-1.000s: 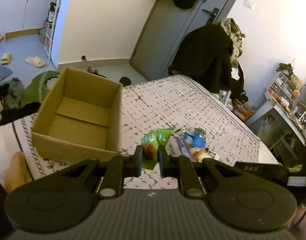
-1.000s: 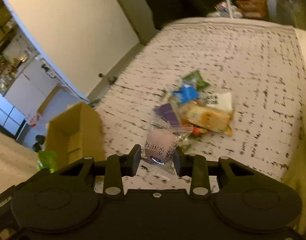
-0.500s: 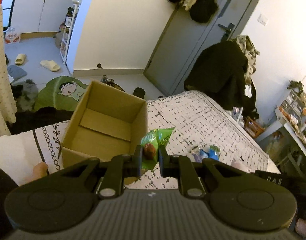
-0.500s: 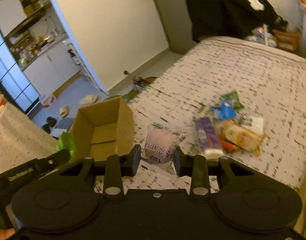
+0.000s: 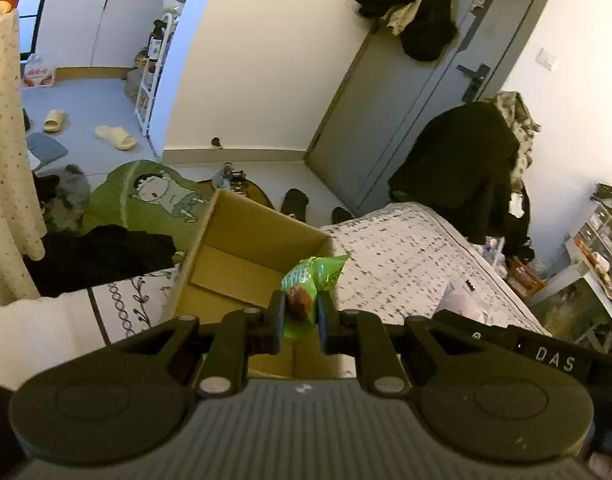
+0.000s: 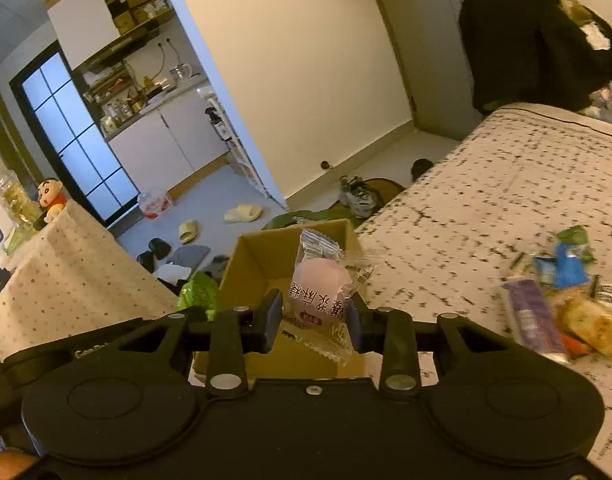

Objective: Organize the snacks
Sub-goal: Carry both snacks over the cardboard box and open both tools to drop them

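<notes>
My left gripper (image 5: 300,312) is shut on a green snack packet (image 5: 311,280) and holds it above the near right corner of an open cardboard box (image 5: 242,236) on the bed. My right gripper (image 6: 313,314) is shut on a clear packet with a pink round snack (image 6: 319,286), held over the same box (image 6: 266,252). The box looks empty. The green packet (image 6: 198,292) and the left gripper's body show at the left in the right wrist view. A pile of loose snacks (image 6: 561,304) lies on the bedspread to the right.
The bed has a white patterned cover (image 5: 405,252). A black coat (image 5: 457,168) hangs at the far end of the bed by a grey door (image 5: 393,108). Slippers (image 5: 116,136) and clothes lie on the floor beyond the box. A dotted cloth (image 6: 62,264) covers something on the left.
Both grippers have swung left from the snack pile to the box, each carrying its packet. The box now sits directly under both grippers; the pile has slid to the right edge.
</notes>
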{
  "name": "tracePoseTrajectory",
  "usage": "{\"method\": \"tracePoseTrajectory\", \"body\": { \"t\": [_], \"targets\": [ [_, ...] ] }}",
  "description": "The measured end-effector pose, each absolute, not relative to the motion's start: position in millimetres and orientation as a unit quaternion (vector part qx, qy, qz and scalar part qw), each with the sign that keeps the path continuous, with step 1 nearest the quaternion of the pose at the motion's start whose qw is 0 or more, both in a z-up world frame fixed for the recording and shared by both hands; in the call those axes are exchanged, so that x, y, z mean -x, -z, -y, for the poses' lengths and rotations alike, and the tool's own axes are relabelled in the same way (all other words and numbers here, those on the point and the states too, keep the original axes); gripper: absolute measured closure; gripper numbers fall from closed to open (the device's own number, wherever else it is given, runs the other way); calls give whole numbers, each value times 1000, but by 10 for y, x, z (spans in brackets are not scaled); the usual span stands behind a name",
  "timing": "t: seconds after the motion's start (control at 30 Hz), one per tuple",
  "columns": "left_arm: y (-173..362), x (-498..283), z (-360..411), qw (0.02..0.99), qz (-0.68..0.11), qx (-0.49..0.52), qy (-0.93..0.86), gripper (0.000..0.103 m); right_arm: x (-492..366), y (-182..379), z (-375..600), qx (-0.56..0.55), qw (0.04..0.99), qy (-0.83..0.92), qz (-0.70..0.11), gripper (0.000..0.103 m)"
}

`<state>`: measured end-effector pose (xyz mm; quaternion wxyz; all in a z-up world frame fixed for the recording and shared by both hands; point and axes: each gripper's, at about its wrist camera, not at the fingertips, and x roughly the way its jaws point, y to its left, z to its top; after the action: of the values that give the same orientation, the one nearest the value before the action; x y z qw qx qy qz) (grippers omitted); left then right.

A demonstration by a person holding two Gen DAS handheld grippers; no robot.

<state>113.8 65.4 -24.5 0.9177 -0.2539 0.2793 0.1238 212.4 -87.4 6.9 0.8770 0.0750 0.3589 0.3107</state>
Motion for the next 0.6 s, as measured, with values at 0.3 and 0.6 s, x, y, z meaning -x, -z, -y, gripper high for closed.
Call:
{"method": "tracePoseTrajectory", "body": {
  "t": [0.3,0.6],
  "targets": [
    [471,-1313,-933,904,-297,268,-153,88,-2259,192,616,-97,863,-327,-373,69],
    [703,-1541,-1018,892,-324,269,-164,88,-2374,419,616,-101,857,-331,-381,69]
  ]
}}
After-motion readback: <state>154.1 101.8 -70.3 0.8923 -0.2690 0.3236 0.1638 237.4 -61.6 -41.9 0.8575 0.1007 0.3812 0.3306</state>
